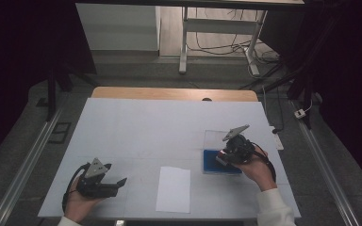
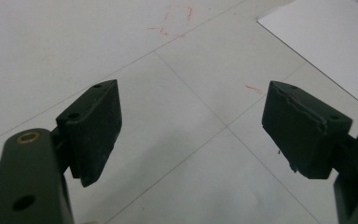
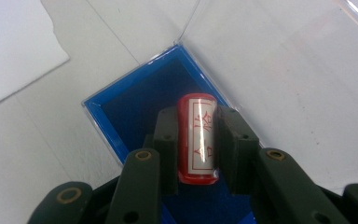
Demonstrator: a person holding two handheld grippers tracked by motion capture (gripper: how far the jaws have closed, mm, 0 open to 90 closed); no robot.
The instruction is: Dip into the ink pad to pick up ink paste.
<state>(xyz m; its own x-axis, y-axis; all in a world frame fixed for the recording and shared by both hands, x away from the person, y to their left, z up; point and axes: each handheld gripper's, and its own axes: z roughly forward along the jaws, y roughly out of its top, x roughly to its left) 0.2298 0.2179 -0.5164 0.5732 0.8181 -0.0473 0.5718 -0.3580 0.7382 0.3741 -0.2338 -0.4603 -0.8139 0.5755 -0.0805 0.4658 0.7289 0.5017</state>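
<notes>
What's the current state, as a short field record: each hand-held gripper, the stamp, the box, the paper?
left hand-held gripper: open, empty, over bare table
right hand-held gripper: shut on red stamp
red stamp: held above the box's inside; whether it touches the lining is unclear
blue box: open, clear lid laid back flat
white paper: flat between the grippers

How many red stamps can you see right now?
1: the red stamp is clamped between the right gripper's jaws, above the open blue case. Others could lie hidden in the case under the gripper.
</notes>
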